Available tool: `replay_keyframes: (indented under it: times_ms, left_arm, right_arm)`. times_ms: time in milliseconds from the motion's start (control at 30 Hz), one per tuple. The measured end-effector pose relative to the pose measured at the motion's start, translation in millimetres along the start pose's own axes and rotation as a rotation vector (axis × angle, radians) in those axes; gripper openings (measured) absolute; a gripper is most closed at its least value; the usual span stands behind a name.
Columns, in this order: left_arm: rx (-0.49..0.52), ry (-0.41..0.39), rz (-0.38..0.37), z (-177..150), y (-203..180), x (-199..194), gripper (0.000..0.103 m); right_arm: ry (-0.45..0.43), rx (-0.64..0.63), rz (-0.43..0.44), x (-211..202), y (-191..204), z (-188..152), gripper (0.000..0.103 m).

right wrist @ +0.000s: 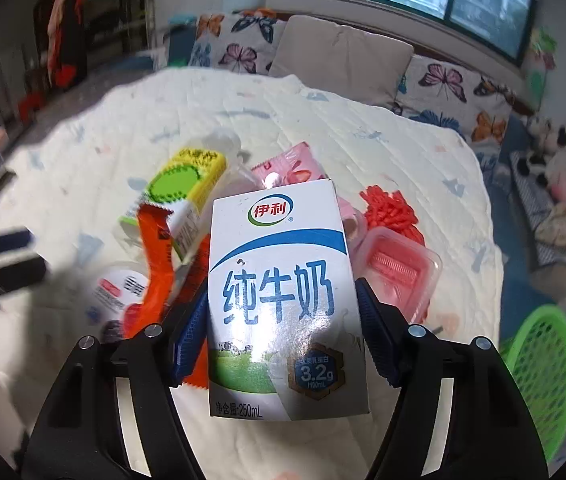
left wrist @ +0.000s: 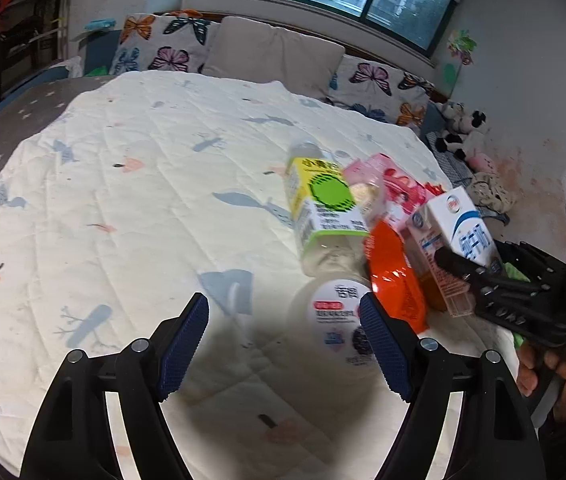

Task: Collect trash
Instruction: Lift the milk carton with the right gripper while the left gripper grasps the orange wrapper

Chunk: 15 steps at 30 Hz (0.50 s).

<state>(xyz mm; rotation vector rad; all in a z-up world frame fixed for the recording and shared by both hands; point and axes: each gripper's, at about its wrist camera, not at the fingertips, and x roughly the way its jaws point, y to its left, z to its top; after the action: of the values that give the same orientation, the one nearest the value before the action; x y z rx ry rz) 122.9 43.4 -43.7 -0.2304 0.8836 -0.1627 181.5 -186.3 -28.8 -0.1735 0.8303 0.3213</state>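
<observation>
The right gripper (right wrist: 281, 320) has its blue pads against both sides of a white and blue milk carton (right wrist: 283, 300), grasping it upright over the quilted bedspread (right wrist: 403, 152). The left gripper (left wrist: 283, 344) hangs released, its fingers spread wide over the quilt with nothing between them. Just beyond it, to the right, lies the trash pile: a yellow-green labelled bottle (left wrist: 323, 208), an orange wrapper (left wrist: 395, 276), a round white lid (left wrist: 339, 316) and pink packaging (left wrist: 387, 176). A green mesh basket (right wrist: 543, 368) sits at the near right beside the bed.
</observation>
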Motion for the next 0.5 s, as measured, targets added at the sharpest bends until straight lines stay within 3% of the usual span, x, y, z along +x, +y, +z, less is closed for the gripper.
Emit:
replay_keyframes:
  times_ms: [133, 500]
  left_arm:
    - [0.033, 0.017, -0.035, -1, -17, 8, 0.074]
    - [0.145, 0.061, -0.115, 0, -68, 34, 0.058]
  right_arm:
    - [-0.038, 0.094, 0.064, -26, -19, -2, 0.069]
    - [-0.118, 0.228, 0.083, -80, -58, -22, 0.069]
